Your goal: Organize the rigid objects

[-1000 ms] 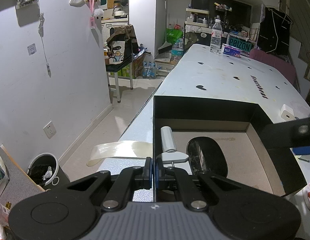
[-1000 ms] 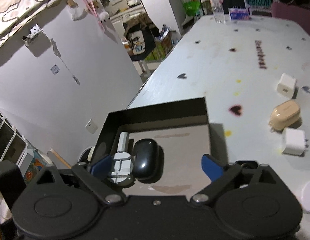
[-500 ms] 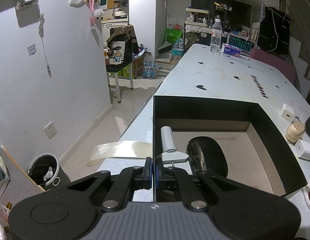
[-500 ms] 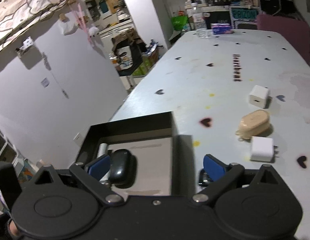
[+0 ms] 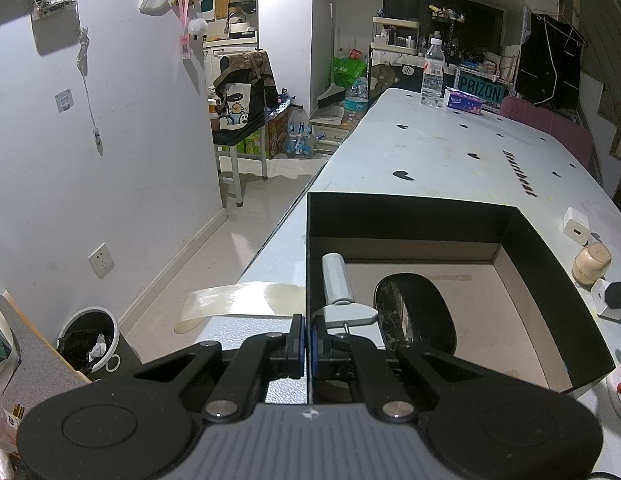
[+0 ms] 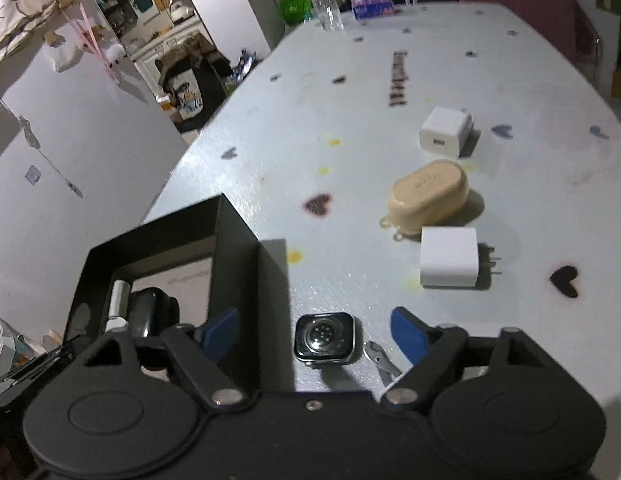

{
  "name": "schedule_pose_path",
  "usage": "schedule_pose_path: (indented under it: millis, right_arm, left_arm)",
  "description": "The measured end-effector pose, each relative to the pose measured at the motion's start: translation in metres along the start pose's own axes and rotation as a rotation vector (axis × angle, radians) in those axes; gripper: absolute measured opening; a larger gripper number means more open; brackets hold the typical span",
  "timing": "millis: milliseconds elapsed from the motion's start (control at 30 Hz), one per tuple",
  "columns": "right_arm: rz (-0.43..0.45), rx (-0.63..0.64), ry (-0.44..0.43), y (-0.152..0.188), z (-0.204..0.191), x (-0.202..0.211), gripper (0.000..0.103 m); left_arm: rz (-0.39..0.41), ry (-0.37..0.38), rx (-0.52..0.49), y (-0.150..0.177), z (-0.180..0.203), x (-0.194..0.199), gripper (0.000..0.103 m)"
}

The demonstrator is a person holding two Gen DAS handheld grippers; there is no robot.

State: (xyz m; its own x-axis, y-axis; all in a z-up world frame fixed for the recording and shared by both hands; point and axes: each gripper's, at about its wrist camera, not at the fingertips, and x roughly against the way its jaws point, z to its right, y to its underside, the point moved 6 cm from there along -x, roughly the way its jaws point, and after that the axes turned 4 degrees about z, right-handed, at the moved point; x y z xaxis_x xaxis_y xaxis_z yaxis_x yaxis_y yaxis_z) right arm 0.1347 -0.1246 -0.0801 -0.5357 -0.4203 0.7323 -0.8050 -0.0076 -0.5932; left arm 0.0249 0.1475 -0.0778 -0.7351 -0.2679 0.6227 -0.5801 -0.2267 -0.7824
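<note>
Step in hand: I judge I am between items, lining up the next pick for the box.
Left hand-held gripper [image 5: 309, 342]: pinched narrow on the near wall of the open black cardboard box [image 5: 550, 264], steadying it at the bench edge.
Right hand-held gripper [image 6: 314, 334]: spread wide and carrying nothing, hanging low over the white bench with heart marks [image 6: 350, 120], just right of the box [image 6: 230, 236].
Next target, my guess: the square black smartwatch body with a silver rim [image 6: 324, 338], lying face down on the bench between my 2 blue pads [image 6: 406, 334], touching neither.
Next move calls for: lowering until the pads bracket the watch's sides, then closing gently; it is flat and slick, so a shallow grip may slip. A small silver metal piece [image 6: 380, 358] lies just beside it and could get caught.
Inside the box: 2 things, a glossy black oval computer mouse [image 5: 414, 312] and a white-and-grey cylindrical handled tool [image 5: 338, 288] along the left wall; the rest of the brown floor is bare.
Still on the bench: a beige oval earbud case [image 6: 428, 194], a white cube charger with prongs [image 6: 448, 258] just beside it, and a 2nd white cube charger [image 6: 444, 132] farther off.
Progress: early, I reckon, with more left out than stowed.
</note>
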Motion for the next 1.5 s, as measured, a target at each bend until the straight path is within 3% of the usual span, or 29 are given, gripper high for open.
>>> schedule_pose_path:
  millis: [300,467,700,967,1167,1233,1300,1400,1500]
  right_arm:
    - [-0.104,0.093,0.075,0.009,-0.006,-0.035,0.064]
    - [-0.094,0.075,0.065,0.007,-0.006,-0.037,0.062]
    - [-0.093,0.117,0.092,0.011,-0.007,-0.033,0.044]
    - [-0.073,0.094,0.167,0.008,0.01,-0.026,0.044]
    - [-0.037,0.053,0.15,0.002,0.015,-0.016,0.011]
    - [-0.048,0.053,0.143,0.006,0.016,-0.019,0.016]
    - [-0.047,0.055,0.158,0.006,0.015,-0.018,0.037]
    - [-0.039,0.066,0.136,0.006,0.01,-0.018,0.048]
    - [-0.059,0.09,0.15,0.008,0.006,-0.025,0.051]
  left_arm:
    - [0.0,0.0,0.0,0.0,0.0,0.0,0.002]
    - [0.0,0.0,-0.001,0.0,0.0,0.0,0.002]
    - [0.0,0.0,0.0,0.0,0.0,0.0,0.002]
    - [0.0,0.0,0.0,0.0,0.0,0.0,0.002]
    - [0.0,0.0,0.0,0.0,0.0,0.0,0.003]
    - [0.0,-0.001,-0.001,0.0,0.0,0.0,0.003]
    - [0.0,-0.001,-0.001,0.0,0.0,0.0,0.003]
    - [0.0,-0.001,-0.001,0.0,0.0,0.0,0.002]
    - [0.0,-0.001,-0.001,0.0,0.0,0.0,0.003]
